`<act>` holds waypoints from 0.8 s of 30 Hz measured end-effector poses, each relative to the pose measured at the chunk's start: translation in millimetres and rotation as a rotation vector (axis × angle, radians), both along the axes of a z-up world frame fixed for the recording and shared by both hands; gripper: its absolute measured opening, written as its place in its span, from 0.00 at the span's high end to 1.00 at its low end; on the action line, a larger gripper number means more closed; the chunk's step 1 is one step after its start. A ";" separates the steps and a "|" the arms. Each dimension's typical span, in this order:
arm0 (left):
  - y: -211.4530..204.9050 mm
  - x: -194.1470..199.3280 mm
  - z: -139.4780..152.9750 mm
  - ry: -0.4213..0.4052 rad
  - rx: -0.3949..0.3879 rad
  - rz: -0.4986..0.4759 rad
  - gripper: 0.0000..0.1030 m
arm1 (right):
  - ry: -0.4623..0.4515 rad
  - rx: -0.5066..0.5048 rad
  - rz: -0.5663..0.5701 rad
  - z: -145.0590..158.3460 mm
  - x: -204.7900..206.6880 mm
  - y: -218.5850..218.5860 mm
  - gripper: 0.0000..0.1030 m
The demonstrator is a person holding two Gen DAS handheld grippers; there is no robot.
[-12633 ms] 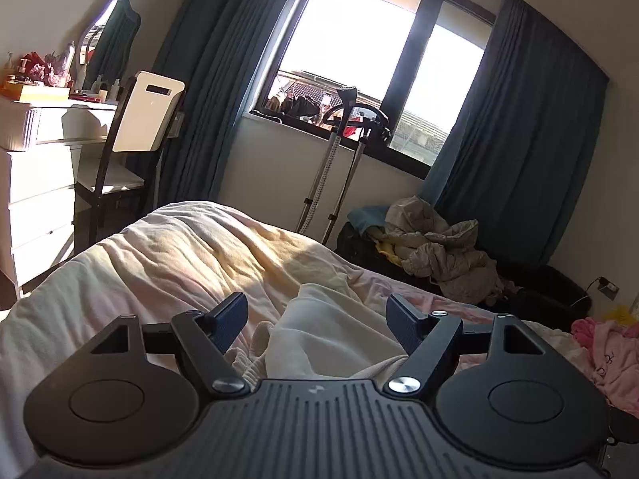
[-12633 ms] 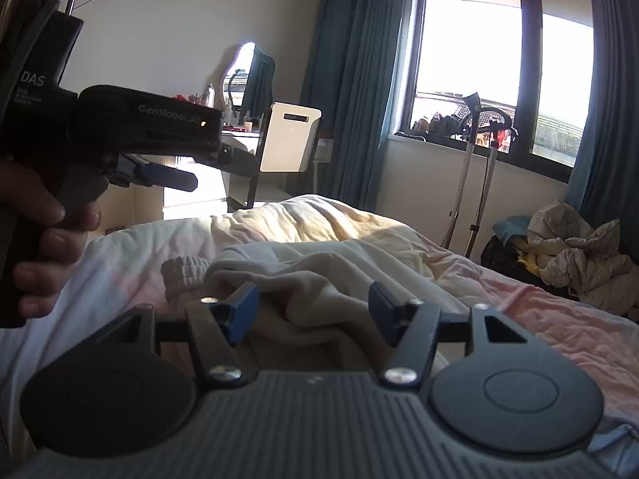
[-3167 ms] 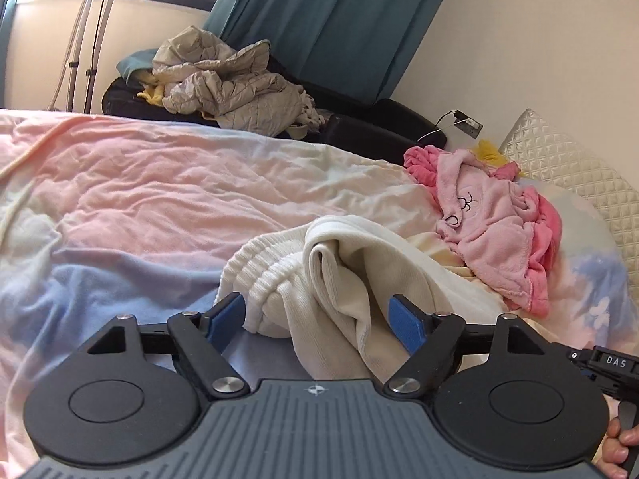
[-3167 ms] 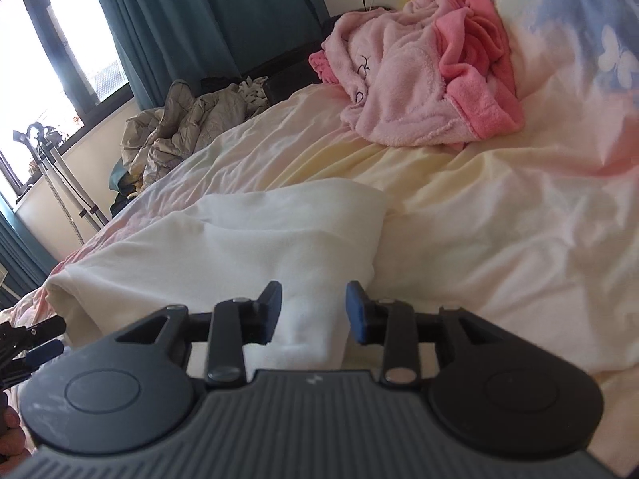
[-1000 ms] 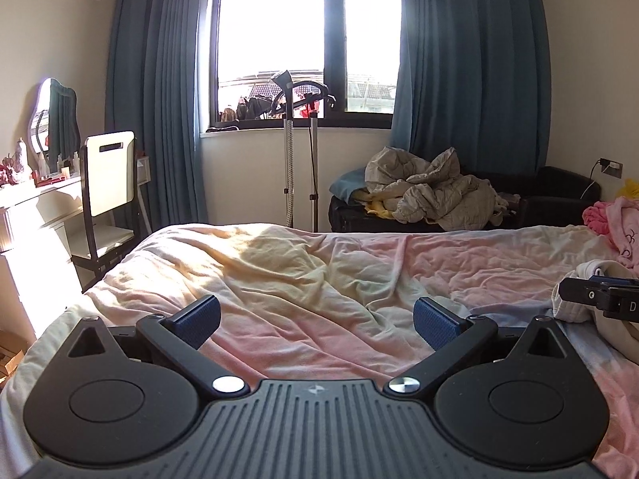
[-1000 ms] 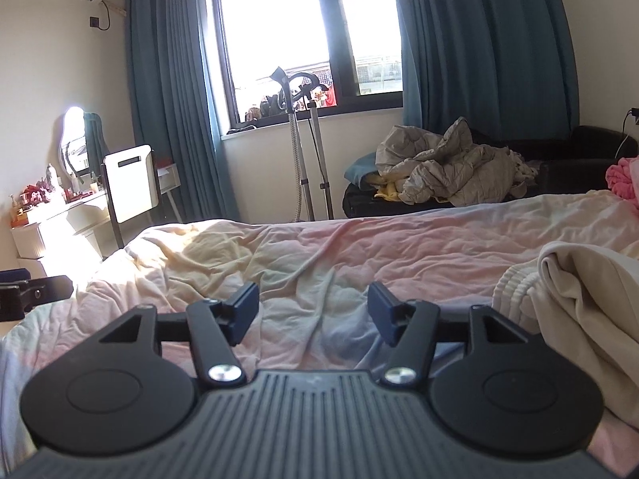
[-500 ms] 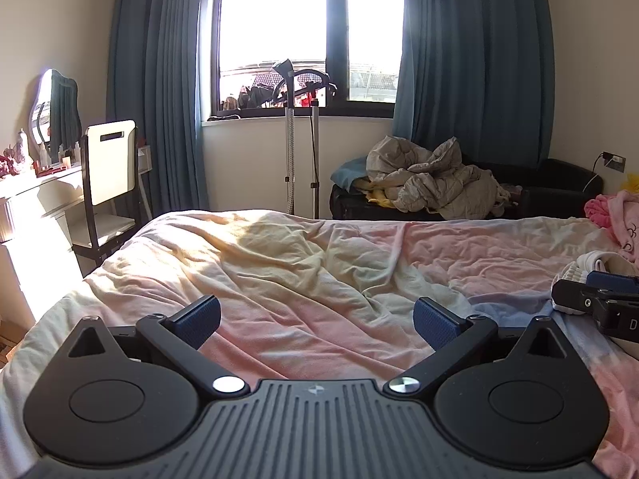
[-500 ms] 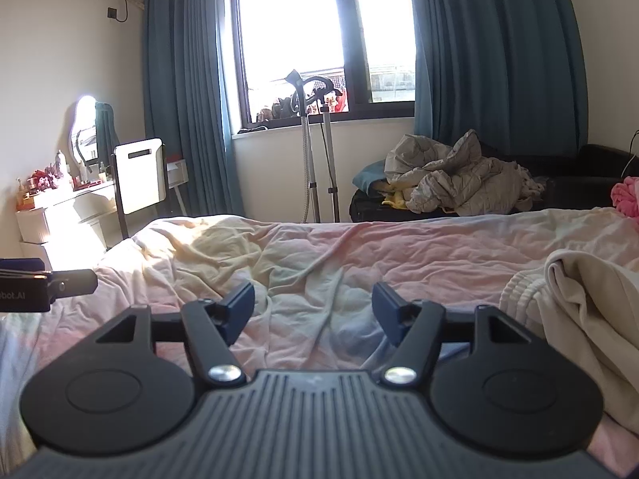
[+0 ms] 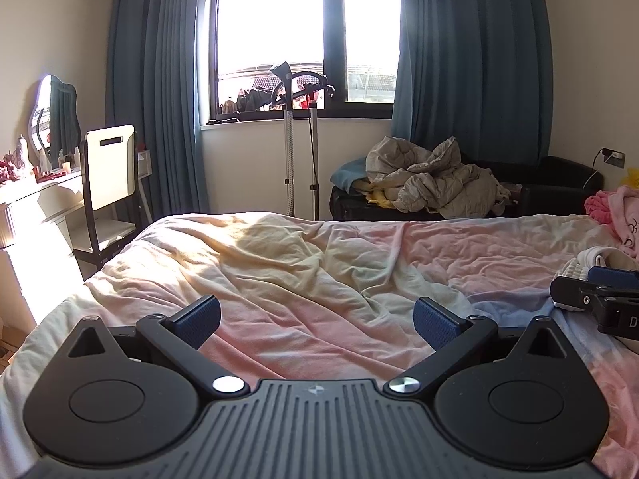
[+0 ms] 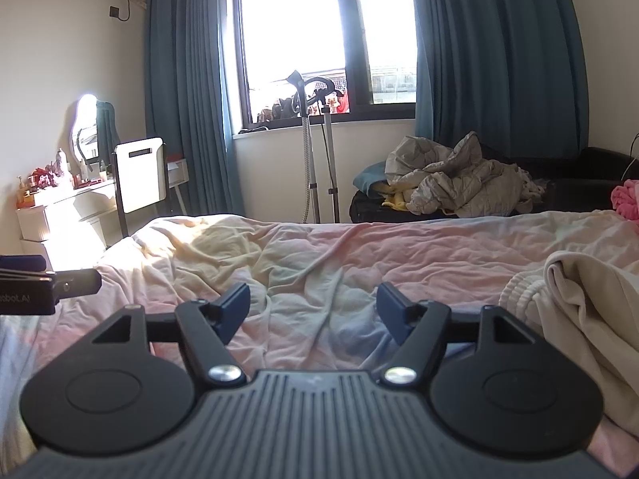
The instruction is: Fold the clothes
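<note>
The folded cream sweatshirt (image 10: pixel 587 311) is left lying at the right side of the bed sheet (image 10: pixel 319 255), apparently as finished work. Nothing is held: the right gripper (image 10: pixel 313 305), its jaws just widened, and the left gripper (image 9: pixel 317 317) are both held spread over bare sheet.

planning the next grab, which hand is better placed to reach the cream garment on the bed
Right, probably. The cream garment lies just beside the right gripper, whose fingers stand open and empty. The left gripper faces bare bedsheet, farther away.

The left claw (image 10: pixel 40 285) body reads "obot.AI"; the right claw (image 9: pixel 595 293) shows "D".
</note>
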State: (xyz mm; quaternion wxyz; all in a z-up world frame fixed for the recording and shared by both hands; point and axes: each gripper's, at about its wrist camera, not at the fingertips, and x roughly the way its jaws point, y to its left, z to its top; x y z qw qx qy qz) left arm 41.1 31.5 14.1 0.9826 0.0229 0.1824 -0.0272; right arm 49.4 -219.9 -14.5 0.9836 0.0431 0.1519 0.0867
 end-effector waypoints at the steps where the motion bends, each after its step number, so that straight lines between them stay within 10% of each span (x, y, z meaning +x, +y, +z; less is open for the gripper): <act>1: 0.1 0.0 0.0 0.000 -0.001 0.000 0.00 | 0.001 -0.001 -0.001 -0.2 0.2 0.2 0.31; 24: 5.9 3.0 -1.3 0.013 -0.036 -0.015 0.00 | 0.003 0.005 -0.017 -4.9 2.5 1.1 0.11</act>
